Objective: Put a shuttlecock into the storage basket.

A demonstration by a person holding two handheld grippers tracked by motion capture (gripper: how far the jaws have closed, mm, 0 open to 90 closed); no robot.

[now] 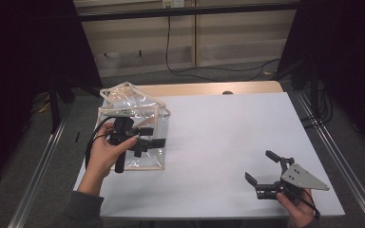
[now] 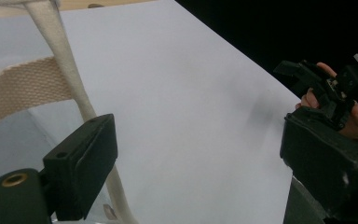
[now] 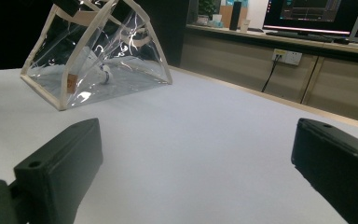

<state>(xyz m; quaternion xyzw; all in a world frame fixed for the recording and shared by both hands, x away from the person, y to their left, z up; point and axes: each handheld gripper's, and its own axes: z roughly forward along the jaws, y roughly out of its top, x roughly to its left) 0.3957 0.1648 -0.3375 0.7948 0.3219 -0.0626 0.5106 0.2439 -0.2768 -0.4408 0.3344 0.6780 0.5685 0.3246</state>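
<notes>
The bag (image 1: 132, 124) stands on the table's (image 1: 218, 142) left side, the left gripper (image 1: 154, 136) over it, the right gripper (image 1: 261, 166) well apart at right.

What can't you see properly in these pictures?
- What lies inside the clear plastic bag with cream fabric trim: in the right gripper view, glare and creases hide it; a small whitish thing shows, too small to name.
- Whether the left gripper touches the bag: in the high view the hand and gripper cover that spot.
- The screens' writing in the right gripper view: too small, cut by the edge.
</notes>
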